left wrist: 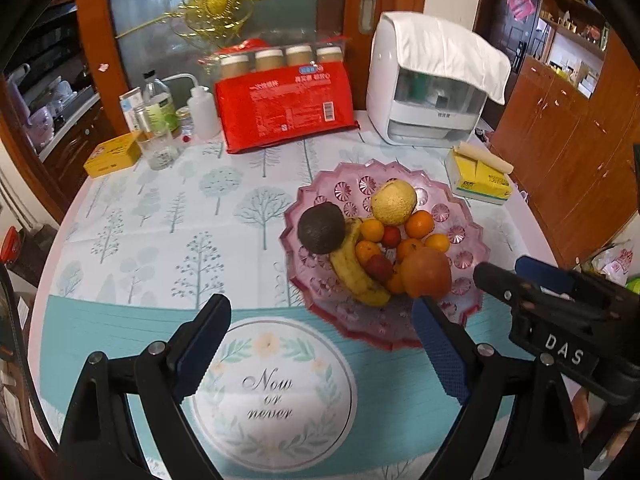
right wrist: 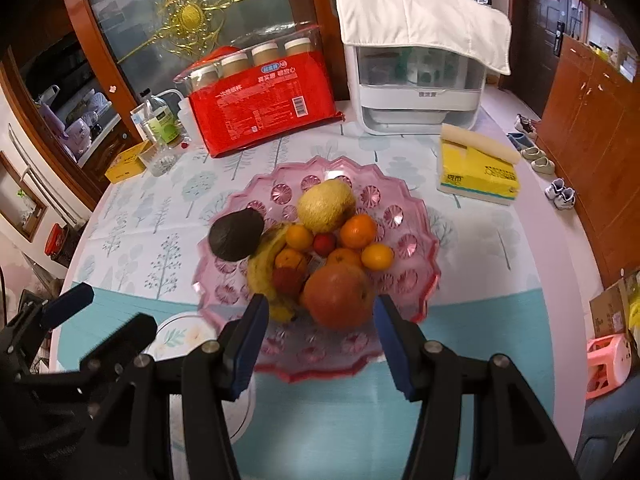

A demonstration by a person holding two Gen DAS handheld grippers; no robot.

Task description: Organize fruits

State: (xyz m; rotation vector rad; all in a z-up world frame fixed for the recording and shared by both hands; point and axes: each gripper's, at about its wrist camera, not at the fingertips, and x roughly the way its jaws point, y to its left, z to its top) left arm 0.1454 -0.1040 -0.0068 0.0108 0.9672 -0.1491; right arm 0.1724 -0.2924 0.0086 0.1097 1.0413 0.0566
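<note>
Holding both tongs apart, gripping nothing: left tongs (left wrist: 320,344) over the table's near edge, right tongs (right wrist: 320,340) flanking the apple (right wrist: 338,294). Fruit all sits in the bowl (right wrist: 404,204), mid-table. Could be just placed, or about to lift it; cannot tell

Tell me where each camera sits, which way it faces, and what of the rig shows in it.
Left wrist: sits on the left gripper, facing forward over the tablecloth, fruit bowl ahead to its right; its own open fingers show, plus the right gripper at the right edge.
Right wrist: sits on the right gripper, aimed at the fruit bowl, the apple between its open fingers; the left gripper shows lower left.
Shared: bowl, fruit, red package, white appliance.
</note>
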